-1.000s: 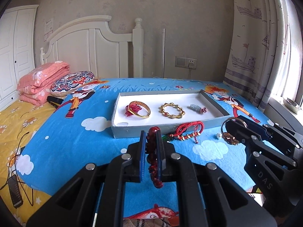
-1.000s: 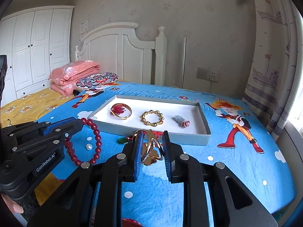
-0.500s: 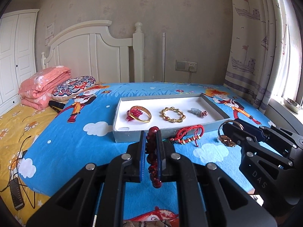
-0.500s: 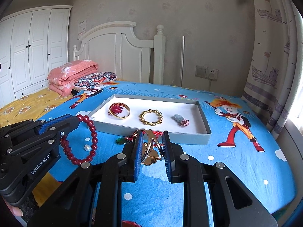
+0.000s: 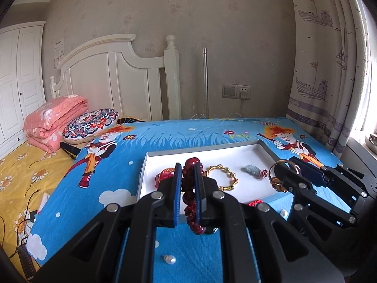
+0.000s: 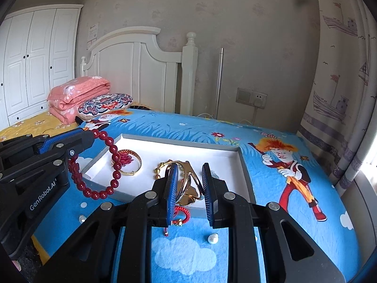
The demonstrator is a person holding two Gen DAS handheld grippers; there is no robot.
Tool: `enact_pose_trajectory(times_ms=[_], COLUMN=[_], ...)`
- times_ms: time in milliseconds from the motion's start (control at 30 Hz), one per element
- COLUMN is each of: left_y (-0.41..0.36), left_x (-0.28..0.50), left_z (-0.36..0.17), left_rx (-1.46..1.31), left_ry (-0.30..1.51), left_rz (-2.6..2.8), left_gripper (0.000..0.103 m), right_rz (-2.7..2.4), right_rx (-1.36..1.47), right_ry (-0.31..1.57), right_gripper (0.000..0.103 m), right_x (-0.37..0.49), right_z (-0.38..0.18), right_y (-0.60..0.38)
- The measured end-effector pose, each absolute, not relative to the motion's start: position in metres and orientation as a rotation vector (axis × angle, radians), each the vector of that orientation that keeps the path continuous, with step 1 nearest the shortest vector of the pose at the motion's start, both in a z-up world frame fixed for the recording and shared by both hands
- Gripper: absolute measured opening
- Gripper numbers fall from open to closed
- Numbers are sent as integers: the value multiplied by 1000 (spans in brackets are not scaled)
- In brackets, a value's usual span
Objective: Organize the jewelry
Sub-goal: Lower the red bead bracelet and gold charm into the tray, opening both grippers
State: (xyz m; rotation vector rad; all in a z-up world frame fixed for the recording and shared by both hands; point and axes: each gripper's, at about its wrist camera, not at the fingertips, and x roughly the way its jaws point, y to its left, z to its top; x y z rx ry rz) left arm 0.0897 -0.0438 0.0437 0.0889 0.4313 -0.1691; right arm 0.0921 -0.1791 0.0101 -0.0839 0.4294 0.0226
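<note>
Left gripper is clamped on the red bead bracelet, right gripper on the gold bangle; both hang over the white tray's near edge, its open floor straight ahead

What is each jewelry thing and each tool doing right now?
Left tool: shut on the red bead bracelet.
Right tool: shut on the gold bangle.
Tray: open on the bed.
Gold bead bracelet: lying in the tray.
Red cord bracelet: on the sheet, outside the tray.
Pearl: loose on the sheet.
</note>
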Motion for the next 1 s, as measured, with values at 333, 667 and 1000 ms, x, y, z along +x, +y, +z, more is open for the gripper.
enact_pose_trajectory(times_ms=[333,667,1000], left_y=[-66,-68,-58], left_x=[160,219,236], left_z=[51,27,-11], left_rx=[108,64,88], left_ry=[446,530,633], left_rz=[-131,-90,-60], left_gripper=[10,10,35], right_rz=[-1,-36,-27], right_rx=[-69,-65,-29], right_ry=[504,584,644], right_gripper=[21,21,28], right_x=[155,211,231], right_z=[-2,-19,-20], right_y=[-192,-206,-216])
